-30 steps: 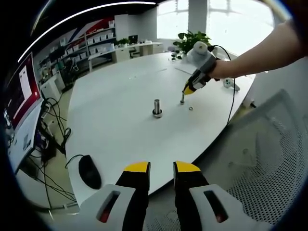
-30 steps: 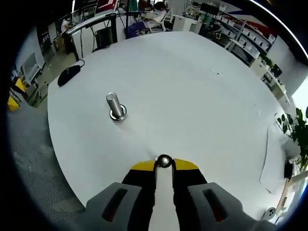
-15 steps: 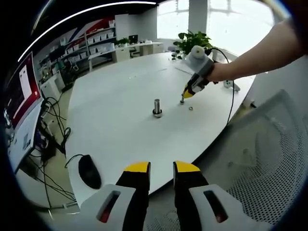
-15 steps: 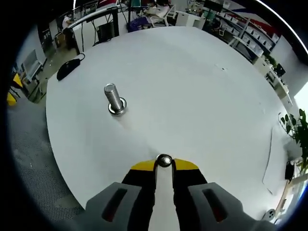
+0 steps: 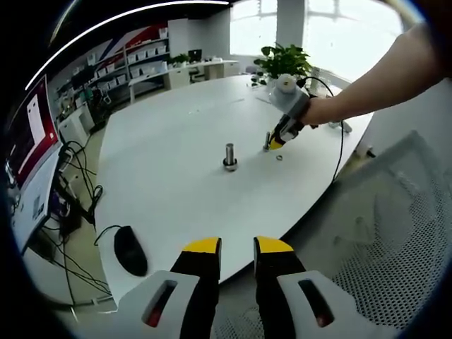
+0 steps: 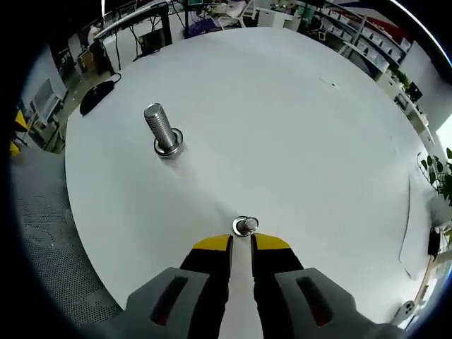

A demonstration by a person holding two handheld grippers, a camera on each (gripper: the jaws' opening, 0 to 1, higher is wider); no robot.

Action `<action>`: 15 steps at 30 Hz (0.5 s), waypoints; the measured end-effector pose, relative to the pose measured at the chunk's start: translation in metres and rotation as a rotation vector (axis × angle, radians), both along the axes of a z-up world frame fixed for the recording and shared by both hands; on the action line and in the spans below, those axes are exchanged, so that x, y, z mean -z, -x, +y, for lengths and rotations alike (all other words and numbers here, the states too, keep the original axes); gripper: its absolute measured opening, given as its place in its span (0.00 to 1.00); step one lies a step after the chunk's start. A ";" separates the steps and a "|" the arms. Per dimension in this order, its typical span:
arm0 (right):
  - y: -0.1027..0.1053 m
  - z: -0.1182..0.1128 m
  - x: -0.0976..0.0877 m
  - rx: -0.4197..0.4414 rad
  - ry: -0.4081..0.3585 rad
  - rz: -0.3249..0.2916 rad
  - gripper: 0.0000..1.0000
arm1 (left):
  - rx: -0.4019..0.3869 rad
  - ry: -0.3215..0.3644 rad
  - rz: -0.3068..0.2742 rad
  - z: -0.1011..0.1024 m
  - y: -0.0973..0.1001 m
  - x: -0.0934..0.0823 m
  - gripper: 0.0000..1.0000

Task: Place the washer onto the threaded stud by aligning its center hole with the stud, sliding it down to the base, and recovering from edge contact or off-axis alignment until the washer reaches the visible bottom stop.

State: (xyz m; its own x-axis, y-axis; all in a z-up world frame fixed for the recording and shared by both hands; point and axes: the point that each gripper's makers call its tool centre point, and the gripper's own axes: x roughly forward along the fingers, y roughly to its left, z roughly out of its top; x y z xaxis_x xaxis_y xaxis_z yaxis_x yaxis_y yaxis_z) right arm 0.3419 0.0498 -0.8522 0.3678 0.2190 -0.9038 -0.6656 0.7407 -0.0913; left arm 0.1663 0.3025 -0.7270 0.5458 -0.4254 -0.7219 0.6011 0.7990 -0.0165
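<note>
Writing: none legible; the screen (image 5: pixel 32 141) at 9 o'clock in the left gripper view shows marks too small to read.

Left gripper view, left to right:
- Cables (image 5: pixel 78 176) on the floor beside the screen.
- Black mouse (image 5: pixel 131 251), at 7 o'clock on the white table (image 5: pixel 176 176).
- Left gripper (image 5: pixel 236 247), at 6 o'clock, jaws parted with nothing between them, held off the table's near edge.
- Threaded stud (image 5: pixel 230 156), upright near centre, ring at its base.
- Right gripper (image 5: pixel 275 140) at 1 o'clock, tip down at the tabletop; a small ring (image 5: pixel 280 157) lies just beside it. A forearm (image 5: pixel 374 85) runs to the upper right.
- Plant (image 5: pixel 282 60) at 12 o'clock.

Right gripper view, left to right:
- Mouse (image 6: pixel 95 106) at 10 o'clock.
- Stud (image 6: pixel 161 131) at 10 o'clock, tilted by the lens.
- Washer (image 6: pixel 246 226) on the table, just beyond the tips of the right gripper (image 6: pixel 241 244), well apart from the stud. Jaws slightly parted, gripping nothing; contact with the washer cannot be told.
</note>
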 end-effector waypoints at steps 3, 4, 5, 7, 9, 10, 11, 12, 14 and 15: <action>-0.001 0.001 0.000 -0.001 -0.002 0.001 0.14 | -0.002 0.001 -0.001 0.000 0.000 0.000 0.16; -0.001 0.001 0.000 -0.003 -0.001 0.000 0.14 | -0.002 0.002 -0.001 0.000 0.000 0.000 0.16; -0.001 0.001 0.000 -0.002 -0.001 0.000 0.14 | -0.003 0.002 -0.001 0.000 0.000 0.000 0.16; 0.000 0.001 0.000 0.003 -0.007 0.004 0.15 | -0.002 0.000 0.000 0.000 0.000 0.000 0.15; 0.004 0.000 0.002 0.002 -0.008 0.009 0.15 | -0.003 0.000 -0.001 0.000 0.000 0.000 0.15; 0.006 -0.001 0.003 0.000 -0.006 0.013 0.15 | -0.003 0.000 -0.001 0.000 0.000 0.000 0.15; 0.008 -0.002 0.004 -0.002 -0.005 0.017 0.16 | -0.003 0.000 -0.001 0.000 0.000 0.000 0.15; 0.011 -0.002 0.004 -0.003 -0.004 0.022 0.16 | -0.003 0.000 -0.001 0.000 0.000 0.000 0.15; 0.014 -0.004 0.005 -0.004 -0.006 0.026 0.17 | -0.001 -0.003 0.001 0.000 0.000 0.000 0.15; 0.015 -0.004 0.006 -0.004 -0.009 0.030 0.18 | -0.001 -0.003 0.001 0.000 0.000 0.000 0.15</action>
State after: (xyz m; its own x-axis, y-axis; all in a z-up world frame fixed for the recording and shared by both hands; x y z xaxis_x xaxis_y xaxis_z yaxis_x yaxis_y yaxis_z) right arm 0.3268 0.0454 -0.8579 0.3393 0.2286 -0.9125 -0.6711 0.7386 -0.0645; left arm 0.1660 0.3027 -0.7274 0.5453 -0.4226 -0.7239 0.6000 0.7999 -0.0149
